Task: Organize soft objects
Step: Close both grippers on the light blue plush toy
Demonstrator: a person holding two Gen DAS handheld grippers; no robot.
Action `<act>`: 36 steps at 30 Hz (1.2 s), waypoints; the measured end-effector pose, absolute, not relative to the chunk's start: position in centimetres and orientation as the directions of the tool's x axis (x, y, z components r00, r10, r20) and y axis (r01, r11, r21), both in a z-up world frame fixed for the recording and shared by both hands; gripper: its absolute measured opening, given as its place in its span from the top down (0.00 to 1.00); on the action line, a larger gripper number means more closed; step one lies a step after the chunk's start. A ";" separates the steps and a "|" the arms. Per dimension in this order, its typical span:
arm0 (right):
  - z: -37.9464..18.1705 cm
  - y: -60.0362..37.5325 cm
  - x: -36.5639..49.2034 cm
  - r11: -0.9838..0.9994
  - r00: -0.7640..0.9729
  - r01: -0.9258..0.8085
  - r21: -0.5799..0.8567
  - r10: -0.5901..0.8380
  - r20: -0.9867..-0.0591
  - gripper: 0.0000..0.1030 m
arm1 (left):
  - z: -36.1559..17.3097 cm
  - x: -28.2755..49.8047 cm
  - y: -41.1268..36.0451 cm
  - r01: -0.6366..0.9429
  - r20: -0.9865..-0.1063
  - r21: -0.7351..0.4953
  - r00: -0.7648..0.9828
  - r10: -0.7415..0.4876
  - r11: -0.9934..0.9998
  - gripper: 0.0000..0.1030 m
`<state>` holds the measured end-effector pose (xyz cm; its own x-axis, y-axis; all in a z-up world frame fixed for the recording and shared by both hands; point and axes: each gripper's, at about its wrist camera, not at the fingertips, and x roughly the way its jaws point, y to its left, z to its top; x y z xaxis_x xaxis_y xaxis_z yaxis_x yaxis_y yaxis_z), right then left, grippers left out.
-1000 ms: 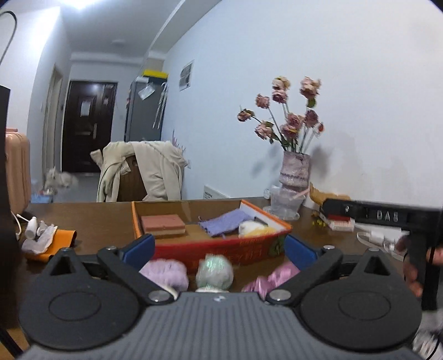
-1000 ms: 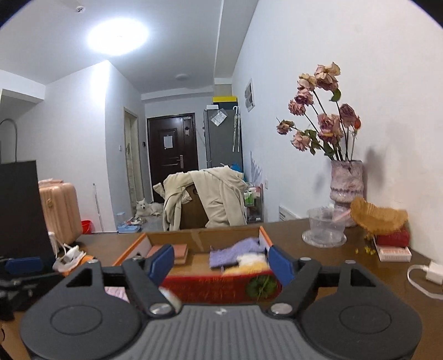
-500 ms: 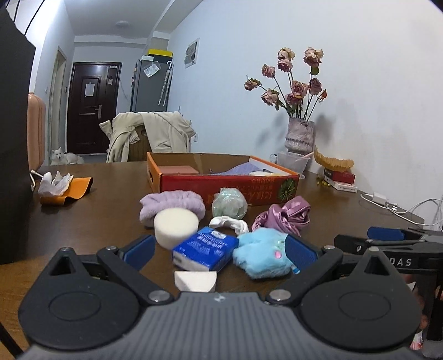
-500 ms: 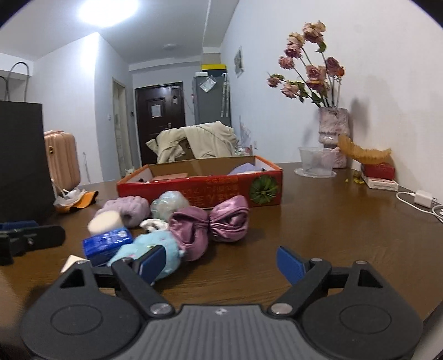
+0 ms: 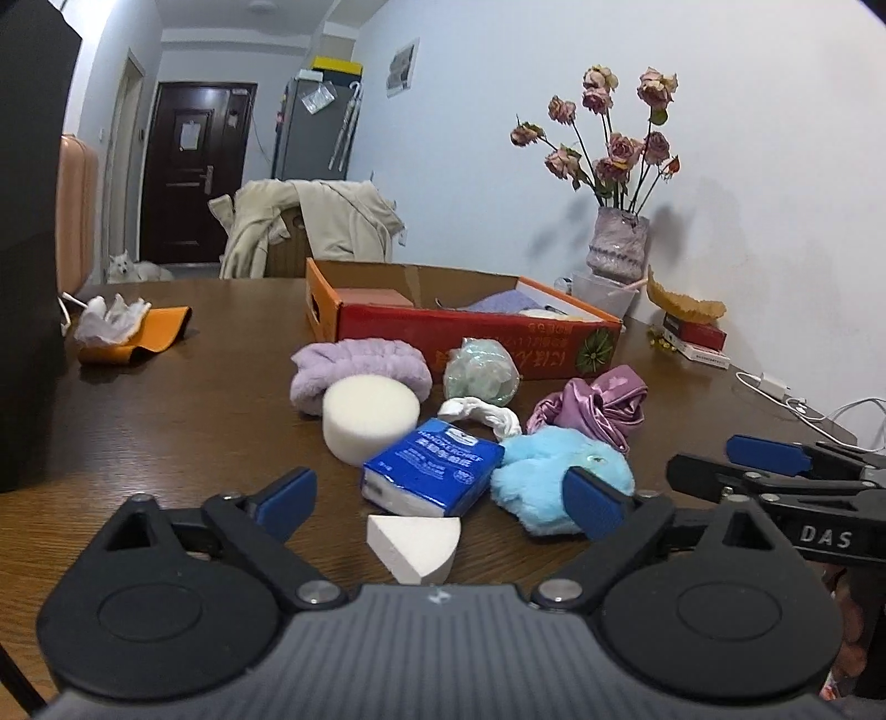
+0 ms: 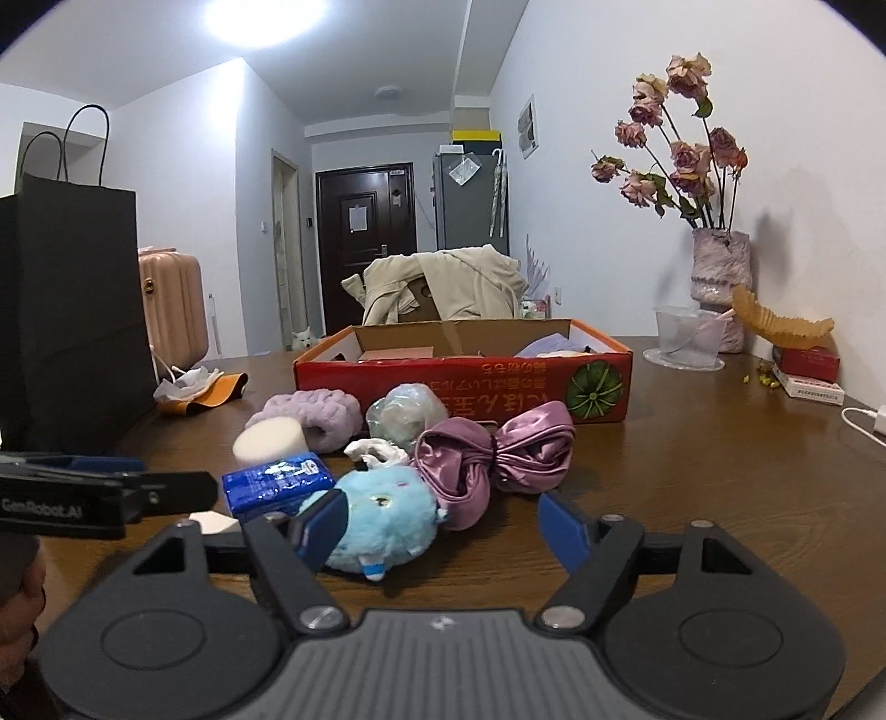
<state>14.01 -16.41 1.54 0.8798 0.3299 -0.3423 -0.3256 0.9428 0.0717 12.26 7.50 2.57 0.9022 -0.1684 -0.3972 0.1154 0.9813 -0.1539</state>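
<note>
Both tongs low, angled down, closing

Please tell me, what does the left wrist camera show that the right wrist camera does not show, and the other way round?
Only the left wrist view shows the white wedge sponge whole, lying between the left tool, whose jaws are closing.

Only the right wrist view shows the handles of the black paper bag and the ceiling lamp.

Both show the red box, blue tissue pack, blue plush toy, round sponge and flower vase. The right tool, also closing, holds nothing.
</note>
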 end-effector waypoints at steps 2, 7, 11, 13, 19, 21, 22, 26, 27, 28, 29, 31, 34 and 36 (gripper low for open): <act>1.6 -16.2 14.6 0.941 0.871 -0.330 0.079 0.336 -0.358 0.36 | 2.6 12.5 7.4 0.135 -0.402 -0.173 0.895 -0.195 0.976 0.20; 2.1 -16.2 16.5 0.927 0.846 -0.351 0.134 0.375 -0.380 0.44 | 2.6 13.7 7.0 0.178 -0.437 -0.257 0.855 -0.279 0.950 0.37; 2.1 -15.6 18.6 0.911 0.803 -0.374 0.176 0.412 -0.430 0.48 | 2.6 14.8 6.2 0.207 -0.460 -0.294 0.825 -0.328 0.933 0.48; 1.7 -15.5 19.4 0.905 0.787 -0.376 0.199 0.425 -0.448 0.49 | 2.4 15.4 5.7 0.235 -0.473 -0.314 0.801 -0.366 0.920 0.52; 0.6 -16.6 21.4 0.902 0.772 -0.320 0.291 0.426 -0.472 0.54 | 0.9 17.8 4.2 0.176 -0.545 -0.338 0.765 -0.344 0.925 0.54; 0.8 -16.9 21.6 0.900 0.764 -0.314 0.301 0.428 -0.483 0.54 | 0.8 18.3 4.1 0.165 -0.547 -0.358 0.760 -0.350 0.919 0.54; 0.8 -17.1 21.9 0.892 0.749 -0.318 0.320 0.444 -0.492 0.54 | 0.7 18.4 4.2 0.167 -0.539 -0.380 0.759 -0.365 0.910 0.54; 0.2 -18.3 23.0 0.823 0.676 -0.303 0.481 0.541 -0.500 0.57 | 0.5 18.8 4.8 0.169 -0.516 -0.461 0.748 -0.418 0.871 0.53; -0.1 -18.5 23.3 0.806 0.662 -0.300 0.510 0.561 -0.497 0.57 | 0.4 19.0 4.9 0.170 -0.511 -0.473 0.747 -0.426 0.865 0.53; -0.4 -18.5 23.5 0.795 0.651 -0.295 0.530 0.573 -0.497 0.59 | 0.5 19.0 5.0 0.170 -0.508 -0.480 0.745 -0.431 0.860 0.57; -0.6 -18.7 23.7 0.782 0.645 -0.287 0.553 0.585 -0.492 0.62 | 0.5 19.1 5.0 0.172 -0.505 -0.483 0.746 -0.433 0.859 0.58; -0.6 -18.8 23.8 0.763 0.628 -0.293 0.577 0.608 -0.485 0.68 | 0.5 19.0 5.0 0.164 -0.507 -0.482 0.749 -0.427 0.861 0.61; 0.2 -18.3 23.1 0.778 0.631 -0.327 0.537 0.602 -0.489 0.70 | 1.1 18.3 4.9 0.154 -0.496 -0.502 0.755 -0.429 0.851 0.62; 1.0 -18.5 22.6 0.771 0.637 -0.335 0.541 0.609 -0.473 0.70 | 1.8 17.5 4.8 0.164 -0.476 -0.504 0.767 -0.431 0.848 0.62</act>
<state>22.56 -18.55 1.02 0.6372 0.6085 -0.4729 -0.3354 0.7714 0.5408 17.49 4.83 1.85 0.7668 -0.4306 -0.4760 0.1637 0.8483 -0.5036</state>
